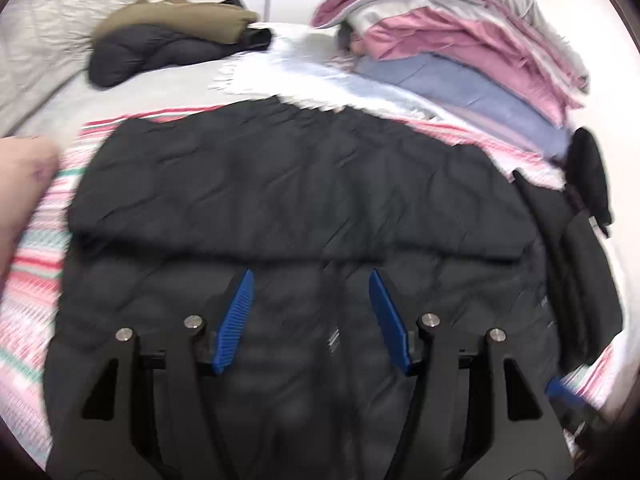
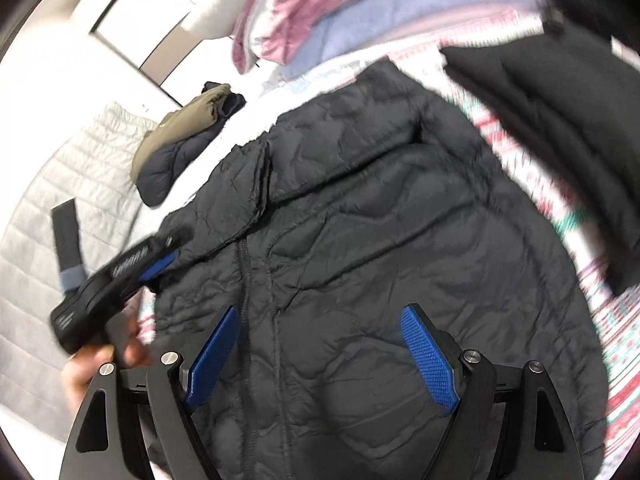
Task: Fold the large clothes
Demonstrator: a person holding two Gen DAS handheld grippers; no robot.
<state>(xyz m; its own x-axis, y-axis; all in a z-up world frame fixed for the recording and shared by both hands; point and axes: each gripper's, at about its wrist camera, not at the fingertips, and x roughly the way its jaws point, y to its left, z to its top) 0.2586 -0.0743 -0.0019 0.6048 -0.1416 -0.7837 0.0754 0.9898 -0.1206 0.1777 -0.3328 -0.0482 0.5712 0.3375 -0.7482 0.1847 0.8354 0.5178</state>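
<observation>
A black quilted puffer jacket [image 1: 304, 192] lies flat on a striped pink blanket [image 1: 36, 264], with one part folded across its upper half. My left gripper [image 1: 311, 276] hovers over the jacket's lower part, its blue pads apart with only fabric showing behind them. In the right wrist view the same jacket [image 2: 380, 220] shows its zipper [image 2: 244, 264]. My right gripper [image 2: 322, 312] stands wide open above it with nothing between the pads. The left gripper [image 2: 168, 256], held by a hand [image 2: 100, 360], sits blurred at the jacket's left edge.
A folded olive and navy jacket pile [image 1: 172, 40] rests at the back of the bed. Stacked pink and blue bedding [image 1: 460, 60] rises at the back right. Another black garment [image 2: 560, 120] lies to the right. A white quilted cover [image 2: 60, 200] is on the left.
</observation>
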